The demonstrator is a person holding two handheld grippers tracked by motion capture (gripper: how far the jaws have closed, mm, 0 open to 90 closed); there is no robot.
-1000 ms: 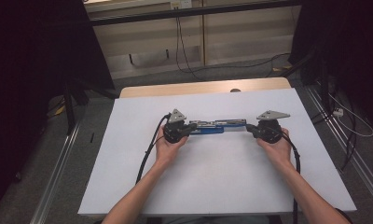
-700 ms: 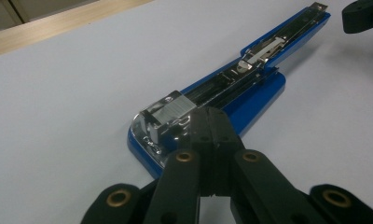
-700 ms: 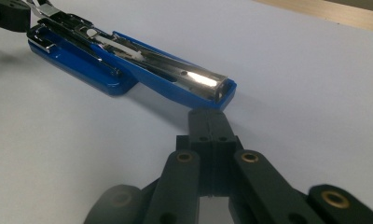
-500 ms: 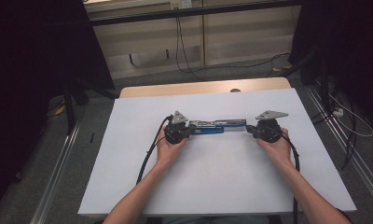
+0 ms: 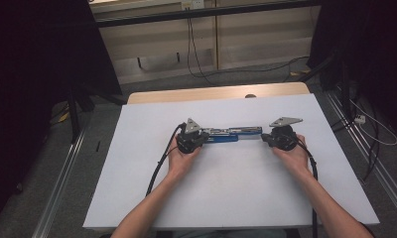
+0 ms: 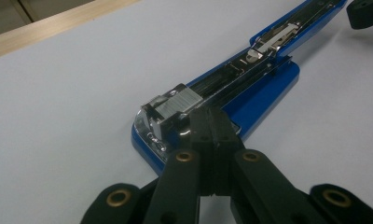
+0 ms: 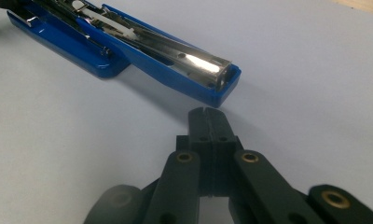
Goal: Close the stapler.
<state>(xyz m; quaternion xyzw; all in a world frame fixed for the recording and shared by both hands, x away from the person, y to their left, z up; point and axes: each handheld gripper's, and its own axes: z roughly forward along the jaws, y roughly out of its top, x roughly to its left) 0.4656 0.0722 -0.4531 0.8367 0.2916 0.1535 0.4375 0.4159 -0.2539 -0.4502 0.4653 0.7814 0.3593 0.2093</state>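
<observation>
On white sheet (image 5: 236,188) — opened blue stapler (image 5: 230,135) | left gripper (image 6: 211,122) touching | right gripper (image 7: 207,122) near

**No legible markings on the table**

No text, label, brand, number or sign can be read anywhere: the blue stapler (image 6: 250,88) lying opened out on the white table sheet (image 5: 226,188) carries no readable lettering on its casing or metal parts.

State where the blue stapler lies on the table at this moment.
In the high view the blue stapler, swung open flat, lies near the middle of the white table, between the left claw and the right claw.
</observation>
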